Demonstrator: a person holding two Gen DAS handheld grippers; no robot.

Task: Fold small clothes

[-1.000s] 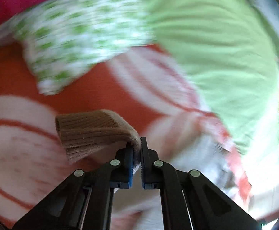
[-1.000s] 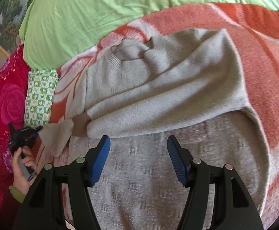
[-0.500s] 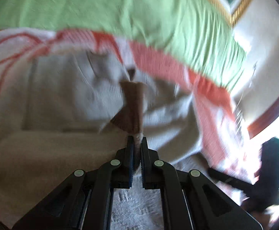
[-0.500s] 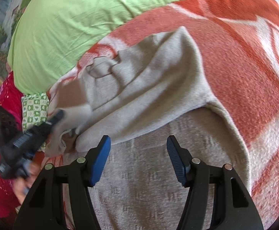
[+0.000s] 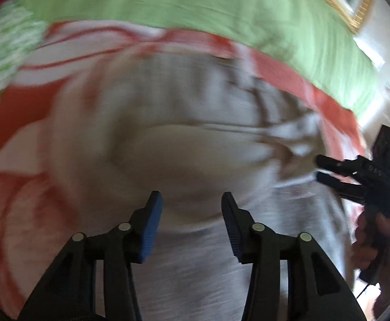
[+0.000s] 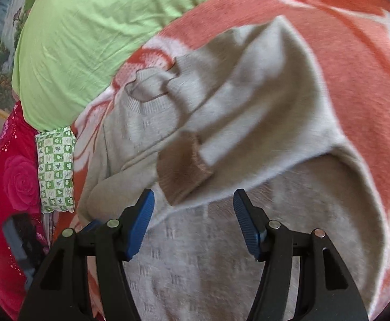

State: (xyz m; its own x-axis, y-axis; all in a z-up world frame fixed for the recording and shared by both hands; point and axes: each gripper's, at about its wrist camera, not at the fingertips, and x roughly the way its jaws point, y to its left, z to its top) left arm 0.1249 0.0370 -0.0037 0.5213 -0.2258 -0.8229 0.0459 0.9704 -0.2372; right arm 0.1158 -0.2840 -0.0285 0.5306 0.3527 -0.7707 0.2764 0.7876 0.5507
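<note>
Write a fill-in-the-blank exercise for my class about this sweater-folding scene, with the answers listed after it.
1. The left tool is ____ and holds nothing.
2. The cuff of the folded sleeve is ____ in colour.
3. The grey sweater lies on an orange and white ____.
4. The cushion beside the blanket has a green and white ____ pattern.

Answers: open; brown; blanket; checked

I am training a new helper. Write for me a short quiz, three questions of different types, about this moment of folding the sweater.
1. True or false: the left gripper is clamped on the brown cuff.
2. Which lies folded across the beige sweater? A) a sleeve B) a towel C) a sock
3. Fill in: the sweater rests on an orange and white ____.

Key: 1. False, both the left and the right gripper have their fingers apart and hold nothing. 2. A. 3. blanket.
</note>
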